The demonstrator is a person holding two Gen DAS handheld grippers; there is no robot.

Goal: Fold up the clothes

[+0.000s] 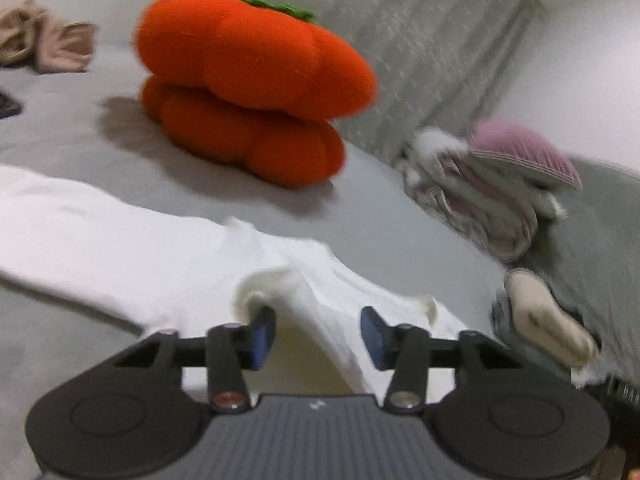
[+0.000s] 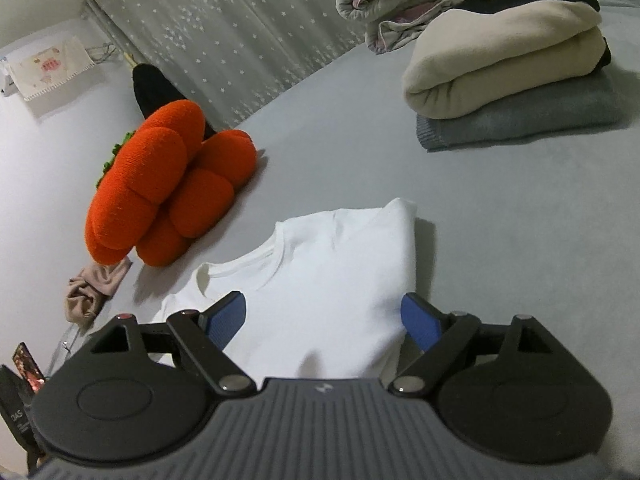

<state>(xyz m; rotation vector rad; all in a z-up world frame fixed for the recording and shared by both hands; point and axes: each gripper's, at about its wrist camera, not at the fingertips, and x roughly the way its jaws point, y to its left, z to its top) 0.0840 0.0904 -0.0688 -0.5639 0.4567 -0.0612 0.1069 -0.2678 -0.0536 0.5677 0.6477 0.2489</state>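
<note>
Left tool (image 1: 318,334) half-parted, a raised fold of the white T-shirt (image 1: 132,256) between its pads, ungripped; right tool (image 2: 324,322) wide over that one shirt, partly folded, lower centre on the grey bed (image 2: 500,240); two stacked orange cushions (image 2: 160,188) upper left.

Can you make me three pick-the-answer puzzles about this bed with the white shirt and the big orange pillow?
1. Where does the cream garment lie?
A. On the grey folded garment
B. Under the white shirt
C. On the orange pillow

2. What colour are the right tool pads?
A. Red
B. Blue
C. Yellow

3. How does the right tool stand?
A. Shut on the shirt
B. Open
C. Shut on the pillow

Answers: 1 A, the cream one sits on top of the grey one. 2 B, both pads look blue. 3 B, its pads stand wide apart over the shirt.
</note>
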